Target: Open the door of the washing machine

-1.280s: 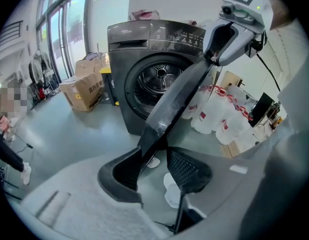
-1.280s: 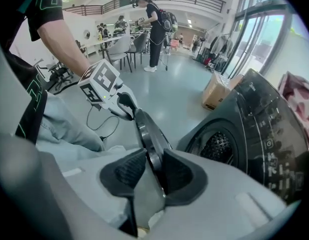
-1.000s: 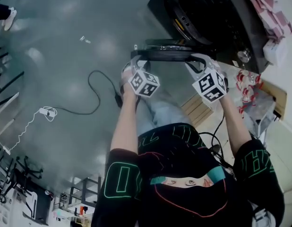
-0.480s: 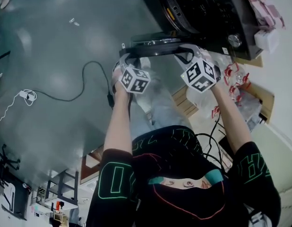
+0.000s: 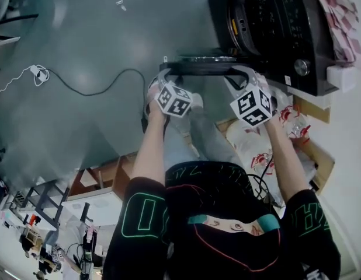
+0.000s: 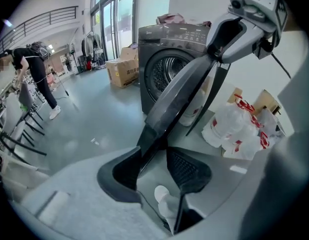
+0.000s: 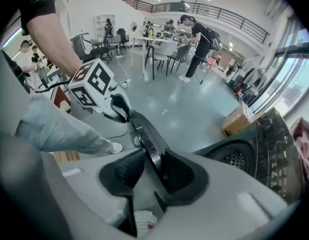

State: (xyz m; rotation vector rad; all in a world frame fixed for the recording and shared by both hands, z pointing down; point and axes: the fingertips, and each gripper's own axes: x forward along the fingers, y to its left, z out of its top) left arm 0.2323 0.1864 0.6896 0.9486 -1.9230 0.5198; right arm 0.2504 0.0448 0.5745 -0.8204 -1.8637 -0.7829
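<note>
The dark washing machine (image 5: 274, 28) stands at the top right of the head view, its drum open. Its round door (image 5: 204, 66) is swung out and shows edge-on in front of me. My left gripper (image 5: 163, 74) sits at the door's left end and my right gripper (image 5: 242, 74) at its right end. In the left gripper view the door's rim (image 6: 179, 99) runs down between the jaws of the left gripper (image 6: 154, 169) and rests on the left pad, apart from the right one. In the right gripper view the rim (image 7: 144, 134) lies between the jaws of the right gripper (image 7: 149, 171), against the right pad only.
A black cable (image 5: 99, 83) loops over the grey floor to the left. White plastic bags with red print (image 5: 256, 144) lie beside the machine, near my right arm. A cardboard box (image 6: 122, 71) stands left of the machine. People stand at tables and chairs (image 7: 159, 54) far off.
Both grippers have moved sideways with the door's rim between their jaws and rolled a little. The door has swung further out from the machine's front.
</note>
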